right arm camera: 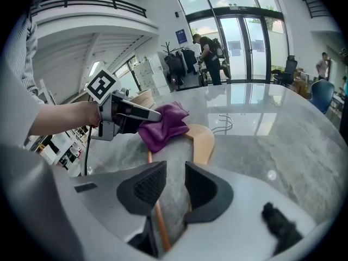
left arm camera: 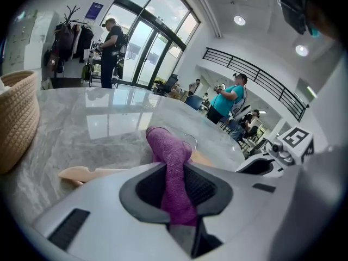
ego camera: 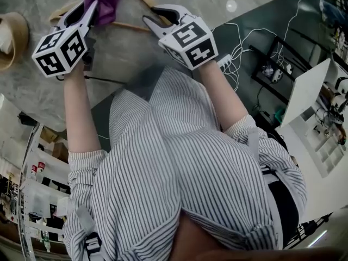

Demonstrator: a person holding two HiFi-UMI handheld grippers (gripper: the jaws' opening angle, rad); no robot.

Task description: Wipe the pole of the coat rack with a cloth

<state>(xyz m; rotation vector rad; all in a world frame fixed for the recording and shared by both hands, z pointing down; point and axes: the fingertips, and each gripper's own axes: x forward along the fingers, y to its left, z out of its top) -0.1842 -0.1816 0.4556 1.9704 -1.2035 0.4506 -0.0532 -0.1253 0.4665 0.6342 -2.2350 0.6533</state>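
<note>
Pinching a purple cloth [left arm camera: 168, 151] with the left tool [left arm camera: 175, 185], pads pressed onto the fabric and a bunched end sticking up past the tips. Holding that cloth down at the curved top of a wooden clothes hanger [right arm camera: 202, 140], apparently touching it, judging by the right gripper view. Resting flat on the grey marble table [right arm camera: 272, 145] with a metal hook [right arm camera: 228, 123] pointing away across the slab: so much for the hanger.

Hovering with the right tool [right arm camera: 168, 186] just beside the hanger's near end, pads spread by a narrow gap and gripping nothing. Looking through that gap onto bare table, with the hanger's thin lower bar running under the left-hand pad; cannot tell whether touching or just above.

Reaching both tools out side by side in the head view, bare forearms coming from the sleeves of a striped shirt [ego camera: 179, 178].

Standing on the same table, well off to the left of the cloth: a woven basket [left arm camera: 16, 121]. Far back by the glass doors, well apart from both tools: a standing coat rack [left arm camera: 69, 29] hung with dark garments.
</note>
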